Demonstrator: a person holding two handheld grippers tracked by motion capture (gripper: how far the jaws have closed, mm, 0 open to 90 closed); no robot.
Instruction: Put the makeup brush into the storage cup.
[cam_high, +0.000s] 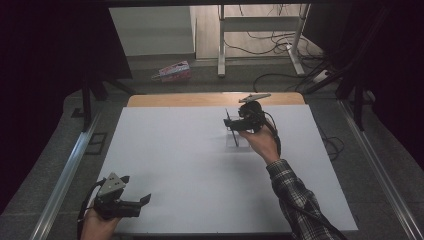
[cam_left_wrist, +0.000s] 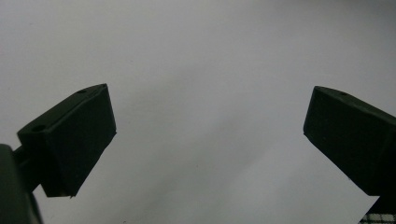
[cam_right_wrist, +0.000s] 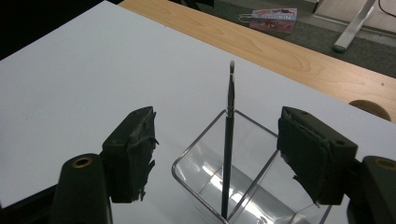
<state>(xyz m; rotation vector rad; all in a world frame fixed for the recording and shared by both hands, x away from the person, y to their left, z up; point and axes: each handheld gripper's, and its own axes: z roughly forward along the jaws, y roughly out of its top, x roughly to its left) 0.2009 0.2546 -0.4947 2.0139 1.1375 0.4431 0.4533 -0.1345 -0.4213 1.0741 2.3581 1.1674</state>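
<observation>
1. Left gripper (cam_high: 131, 193) sits at the near left corner of the white table (cam_high: 175, 165), held low in the left hand (cam_high: 97, 227). Jaws wide apart, nothing between them; in the left gripper view just bare white surface between the pads.
2. Right hand (cam_high: 262, 145) reaches in over the far middle of the table, plaid sleeve (cam_high: 295, 200) trailing back to the near edge.
3. Right gripper (cam_right_wrist: 217, 158) is open, pads clear of everything. Jaws straddle a clear plastic holder (cam_right_wrist: 243, 186) with inner dividers.
4. A thin dark brush (cam_right_wrist: 228, 154) stands near upright in the holder, leaning on its rim, tip up. Neither pad touches it; it stands free between the jaws.
5. In the high view the holder (cam_high: 239, 140) sits on the table right of centre, toward the far side, brush (cam_high: 232, 127) sticking up beside the gripper.
6. Beyond: wooden table edge (cam_high: 200, 99), then a pink box (cam_high: 172, 71) on the floor and metal stand legs (cam_high: 221, 45).
</observation>
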